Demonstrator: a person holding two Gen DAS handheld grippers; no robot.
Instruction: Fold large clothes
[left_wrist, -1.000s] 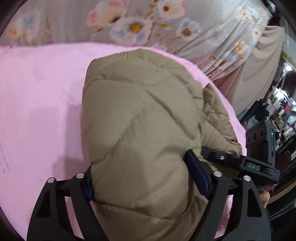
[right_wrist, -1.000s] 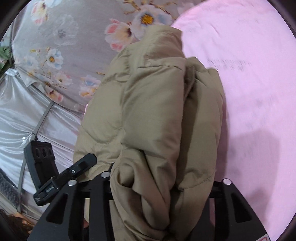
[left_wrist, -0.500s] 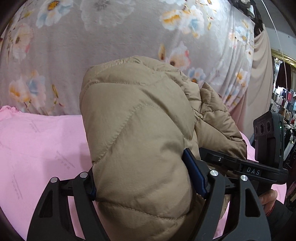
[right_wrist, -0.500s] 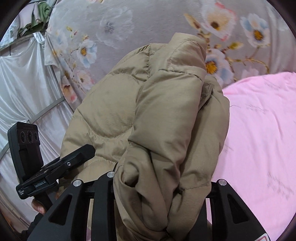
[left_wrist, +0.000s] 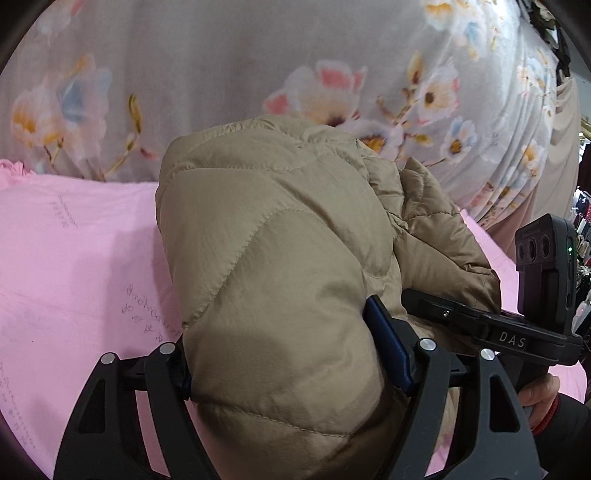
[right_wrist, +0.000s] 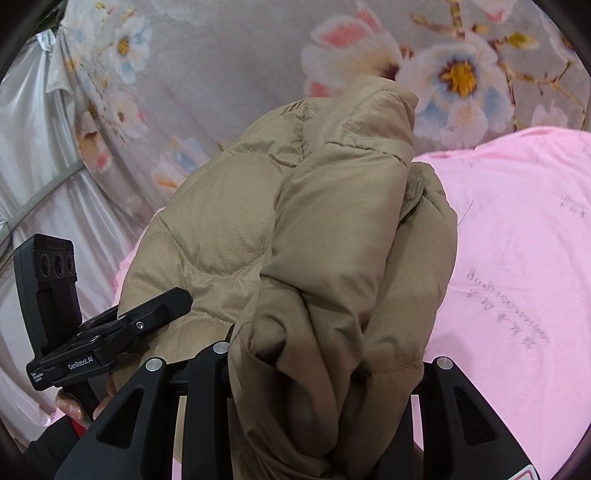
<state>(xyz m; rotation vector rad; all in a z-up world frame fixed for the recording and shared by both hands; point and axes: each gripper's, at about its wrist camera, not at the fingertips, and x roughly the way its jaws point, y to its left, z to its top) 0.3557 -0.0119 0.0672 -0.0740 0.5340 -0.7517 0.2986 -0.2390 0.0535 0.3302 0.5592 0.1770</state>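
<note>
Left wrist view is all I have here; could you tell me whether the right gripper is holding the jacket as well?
Observer: Yes, the right gripper is clamped on a bunched fold of the tan puffer jacket.
Operator: Thank you. What lies beside that fold, away from my gripper?
Observer: Open pink sheet, printed with faint writing.
Operator: And behind my gripper, on its outer side?
Observer: A shiny silver-white drape hangs next to the floral curtain.

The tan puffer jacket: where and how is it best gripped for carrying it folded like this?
By the thick bundled fold at the near end, one gripper on each side, as now: the left gripper spans the tan puffer jacket and the right gripper pinches its layers. The quilted padding compresses, probably keeping the layers from slipping.
</note>
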